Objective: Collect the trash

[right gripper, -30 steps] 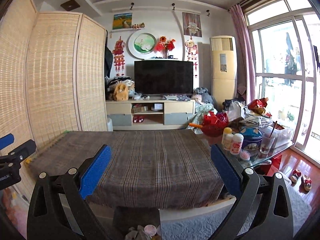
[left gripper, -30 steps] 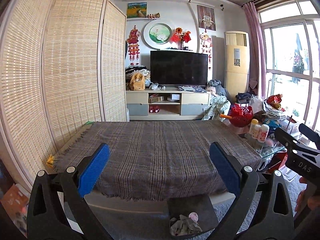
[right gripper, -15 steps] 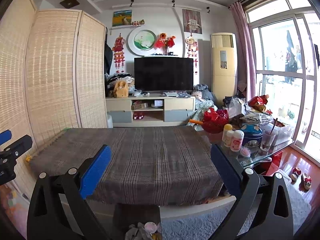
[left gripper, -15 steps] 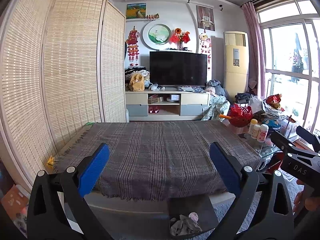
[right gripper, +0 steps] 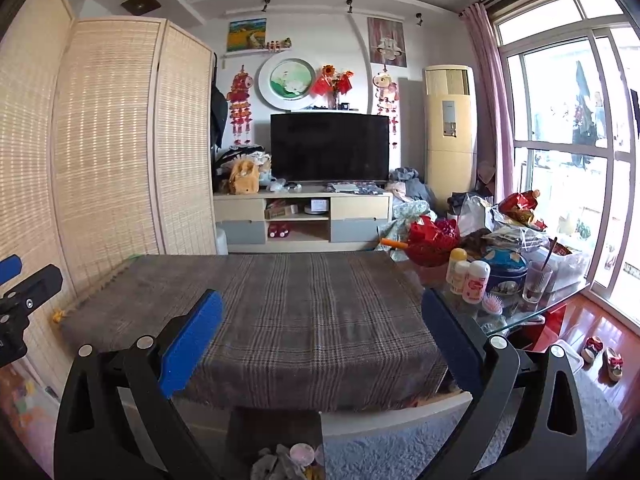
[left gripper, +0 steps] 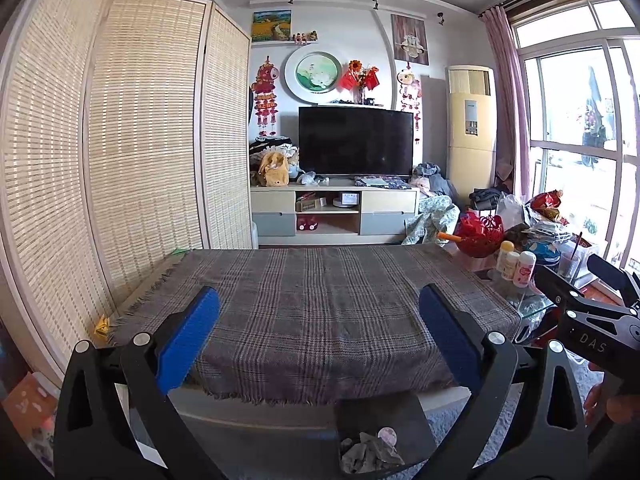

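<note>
Both hand-held grippers, left [left gripper: 319, 330] and right [right gripper: 322, 332], gape wide and empty above the bench's near edge [left gripper: 320, 384]. Crumpled trash [left gripper: 370, 450] lies in the dark bin [left gripper: 416, 420] below that edge. Collecting looks nearly finished; next, scan the plaid cloth [right gripper: 280, 304] for leftovers.

Table [left gripper: 320, 408], ahead of the tongs: covered by plaid cloth [left gripper: 316, 304]. Bottles [right gripper: 468, 276], tin [right gripper: 504, 272], glass [right gripper: 536, 282] on bare glass right end.
</note>
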Available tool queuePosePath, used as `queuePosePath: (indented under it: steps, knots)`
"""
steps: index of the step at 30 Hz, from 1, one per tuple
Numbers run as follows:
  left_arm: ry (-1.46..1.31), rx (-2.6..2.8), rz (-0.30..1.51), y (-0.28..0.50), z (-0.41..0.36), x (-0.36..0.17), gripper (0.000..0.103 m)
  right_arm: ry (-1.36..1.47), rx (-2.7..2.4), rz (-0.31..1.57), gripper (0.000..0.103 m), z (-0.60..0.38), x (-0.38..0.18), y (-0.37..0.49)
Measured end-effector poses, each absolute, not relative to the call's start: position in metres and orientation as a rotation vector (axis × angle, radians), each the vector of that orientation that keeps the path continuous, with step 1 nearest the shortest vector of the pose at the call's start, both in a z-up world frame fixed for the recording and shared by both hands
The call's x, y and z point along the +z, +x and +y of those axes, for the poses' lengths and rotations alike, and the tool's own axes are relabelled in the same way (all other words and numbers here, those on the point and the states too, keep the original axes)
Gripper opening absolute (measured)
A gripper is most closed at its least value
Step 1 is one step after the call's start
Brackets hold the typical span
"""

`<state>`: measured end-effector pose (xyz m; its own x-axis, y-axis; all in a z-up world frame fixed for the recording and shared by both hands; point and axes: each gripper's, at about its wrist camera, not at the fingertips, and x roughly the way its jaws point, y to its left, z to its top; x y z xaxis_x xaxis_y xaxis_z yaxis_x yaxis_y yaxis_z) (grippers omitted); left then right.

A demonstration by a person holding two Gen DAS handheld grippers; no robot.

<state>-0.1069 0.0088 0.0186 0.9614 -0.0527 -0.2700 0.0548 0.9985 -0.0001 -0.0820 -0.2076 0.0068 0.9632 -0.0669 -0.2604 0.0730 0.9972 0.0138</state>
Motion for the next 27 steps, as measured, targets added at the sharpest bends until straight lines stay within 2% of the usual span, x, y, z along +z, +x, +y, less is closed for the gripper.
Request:
queuePosePath:
  steps: [27]
  knots:
    - [0.006,-0.064,0.278,-0.1054,0.0123,0.0212,0.095,0.025,-0.066,0.270,0.100,-0.2093,0.0060,-0.0807]
